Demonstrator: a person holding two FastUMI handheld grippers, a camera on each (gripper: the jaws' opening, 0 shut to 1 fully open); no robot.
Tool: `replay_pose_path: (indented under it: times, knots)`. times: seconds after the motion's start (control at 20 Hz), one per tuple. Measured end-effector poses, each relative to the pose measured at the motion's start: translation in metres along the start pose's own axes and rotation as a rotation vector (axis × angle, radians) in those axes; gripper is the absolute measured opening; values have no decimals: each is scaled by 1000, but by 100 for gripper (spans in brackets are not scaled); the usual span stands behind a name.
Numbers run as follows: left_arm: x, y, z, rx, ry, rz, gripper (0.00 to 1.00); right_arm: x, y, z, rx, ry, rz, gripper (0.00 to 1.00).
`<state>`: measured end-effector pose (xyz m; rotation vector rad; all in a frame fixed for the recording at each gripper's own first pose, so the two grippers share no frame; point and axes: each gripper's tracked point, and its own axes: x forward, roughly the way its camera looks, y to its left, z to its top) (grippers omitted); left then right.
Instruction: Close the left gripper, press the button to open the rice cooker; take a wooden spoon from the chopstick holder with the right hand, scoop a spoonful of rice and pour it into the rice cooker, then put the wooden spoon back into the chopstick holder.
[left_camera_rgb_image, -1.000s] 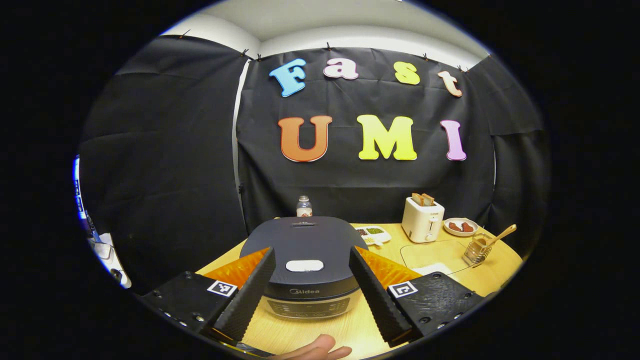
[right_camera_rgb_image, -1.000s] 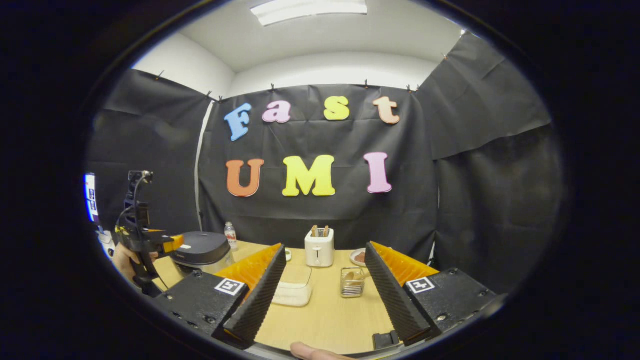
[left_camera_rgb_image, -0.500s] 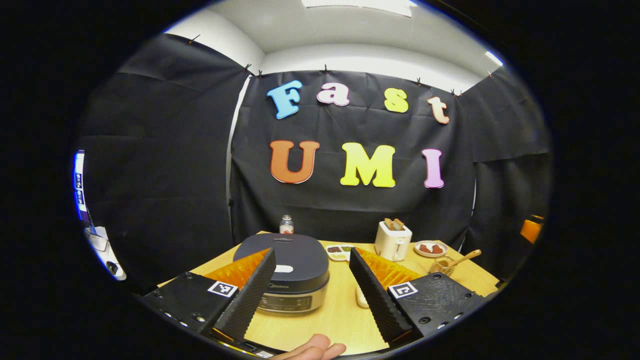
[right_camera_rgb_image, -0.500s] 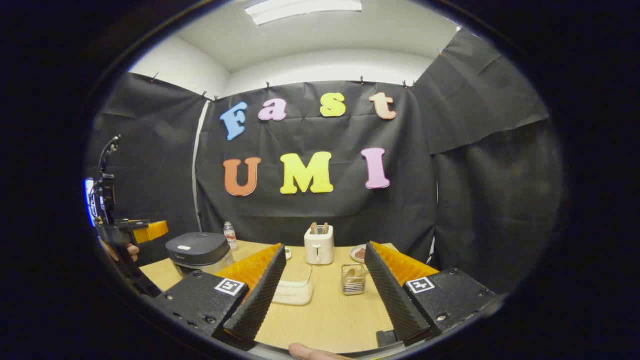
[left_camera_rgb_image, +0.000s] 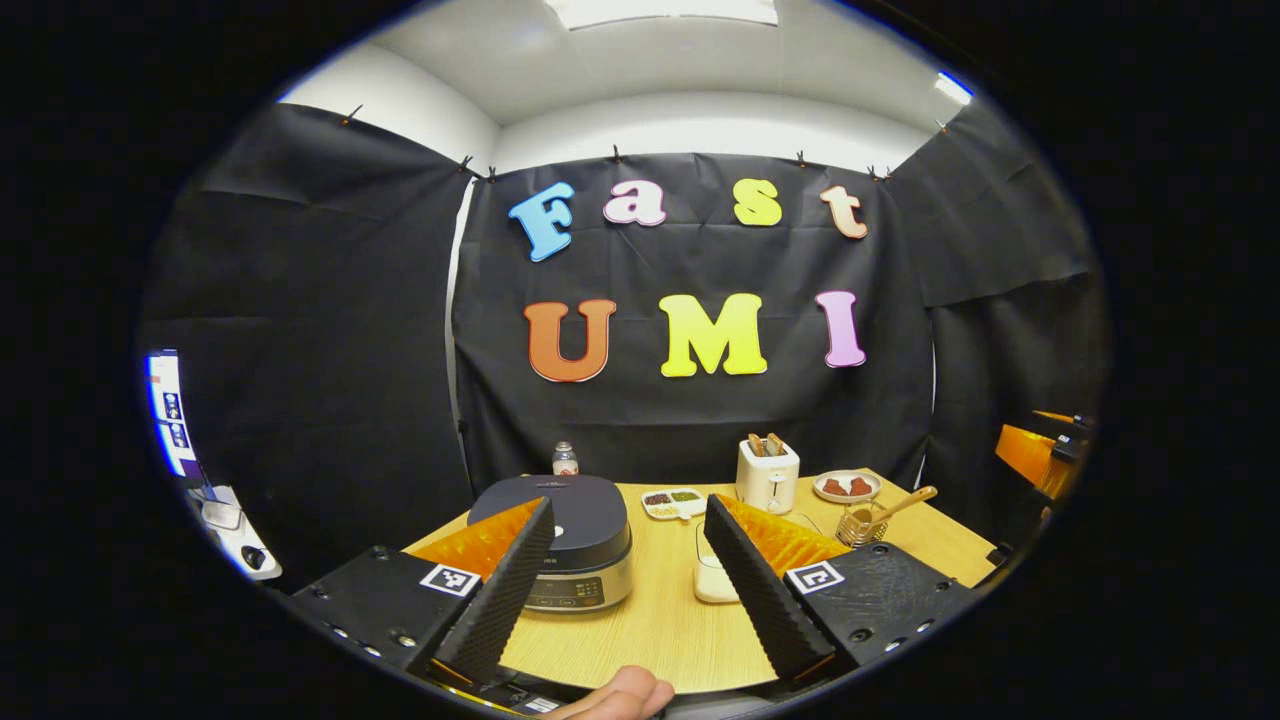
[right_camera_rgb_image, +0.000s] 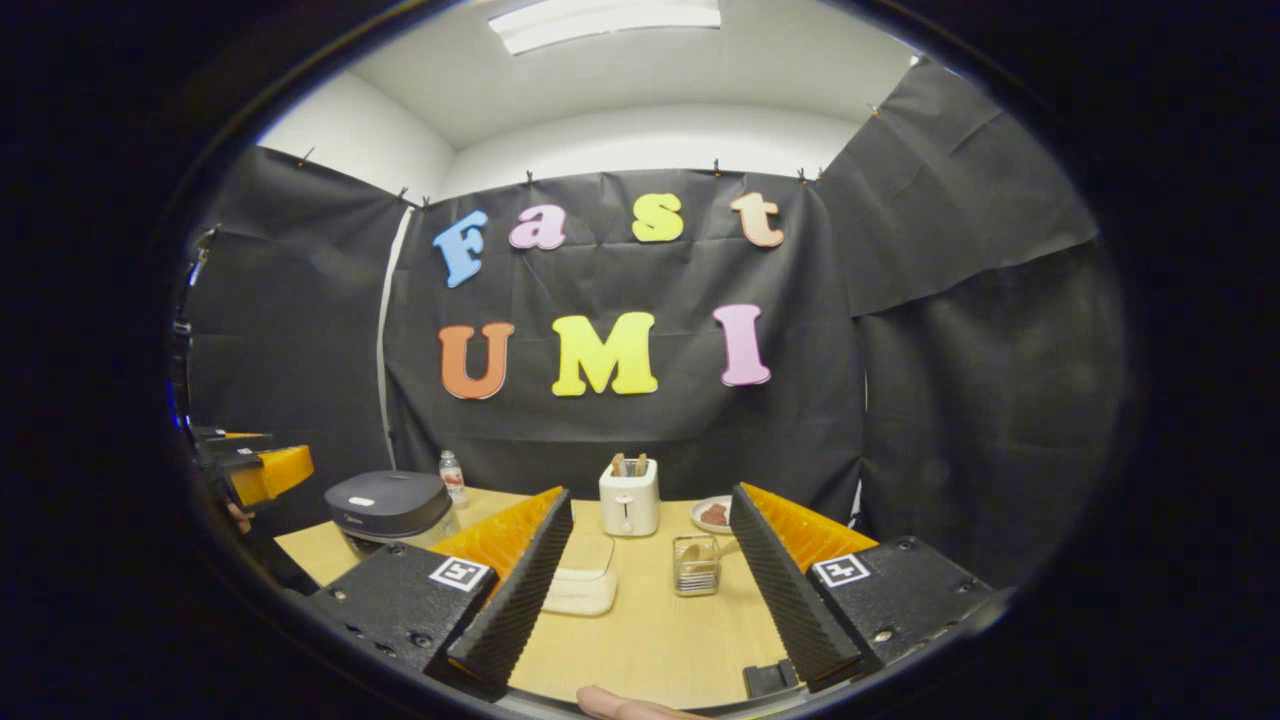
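The dark rice cooker stands on the left of the wooden table with its lid down. My left gripper hovers well back from it, open and holding nothing. A wire chopstick holder at the right carries the wooden spoon, handle leaning right. A clear box of rice lies mid-table. In the right gripper view my right gripper is open and holding nothing, with the chopstick holder and the rice box ahead between its fingers. The rice cooker sits at the left there, beside the left gripper.
A white toaster with toast, a plate of food, a divided dish and a small bottle line the far side of the table. Black cloth walls close in behind and at both sides. A fingertip shows at the bottom.
My left gripper has drawn back from above the rice cooker, which now looks smaller and farther off. The right gripper has barely moved. Both stay open.
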<state>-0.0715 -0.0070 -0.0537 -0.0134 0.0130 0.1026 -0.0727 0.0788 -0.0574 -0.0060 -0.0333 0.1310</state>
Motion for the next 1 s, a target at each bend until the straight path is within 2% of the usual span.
replay_pose_path:
  times: [0.05,0.3,0.35,0.45,0.5,0.55,0.8,0.9,1.0]
  knots:
    - [-4,-3,3,-13,-1,-12,96,-1,-1,0,-2,-1,-2,100]
    - [-19,-5,9,-18,-5,-32,96,0,-10,3,-49,2,-16,100]
    - [-22,-8,10,-13,-10,-45,96,1,-11,5,-54,0,-22,95]
    - [-28,-8,17,-19,-22,-53,96,0,-8,9,-56,-1,-17,95]
    - [-29,-6,20,-21,-30,-54,96,-2,-6,11,-55,-2,-13,100]
    - [-29,-6,21,-24,-31,-53,96,-3,-5,13,-54,-7,-9,95]
    - [-30,-5,13,4,-14,-41,96,-6,-4,16,-50,-13,-5,95]
    - [-29,-7,9,21,-4,-42,96,-7,-3,14,-47,-5,1,100]
    - [-29,-10,7,23,1,-48,96,-7,-2,14,-42,-4,7,100]
